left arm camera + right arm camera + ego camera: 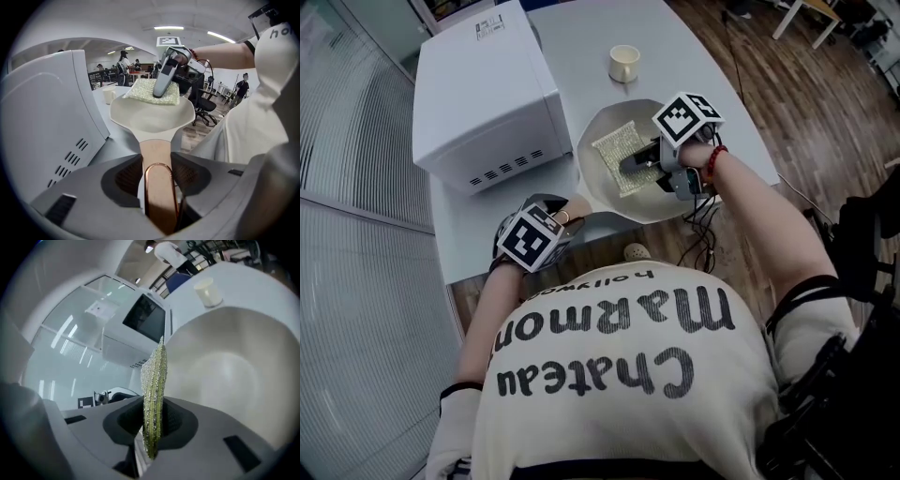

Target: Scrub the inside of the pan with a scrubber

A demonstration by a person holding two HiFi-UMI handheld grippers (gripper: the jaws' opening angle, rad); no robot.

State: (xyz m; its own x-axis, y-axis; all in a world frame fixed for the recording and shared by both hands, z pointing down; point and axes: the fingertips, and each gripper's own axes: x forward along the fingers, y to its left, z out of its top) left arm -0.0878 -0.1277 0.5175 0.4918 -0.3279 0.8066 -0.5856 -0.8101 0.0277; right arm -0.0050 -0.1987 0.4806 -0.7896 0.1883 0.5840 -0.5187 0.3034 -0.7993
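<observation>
Copper-looped wooden handle (159,187) joins smooth cream pan (154,123) with coarse green scrubber (145,91) inside.

The scrubber (622,150) sits in the pan (607,202), microwave (483,94) left, cup (624,63) behind.

A cream short-sleeved T-shirt (619,366) bears dark printed lettering. A red bead bracelet (713,161) circles the right wrist. The grey plastic left gripper (158,176) and right gripper (152,420) each carry a white cube (532,238) with black square markers; black cables (703,225) hang off the right one.
</observation>
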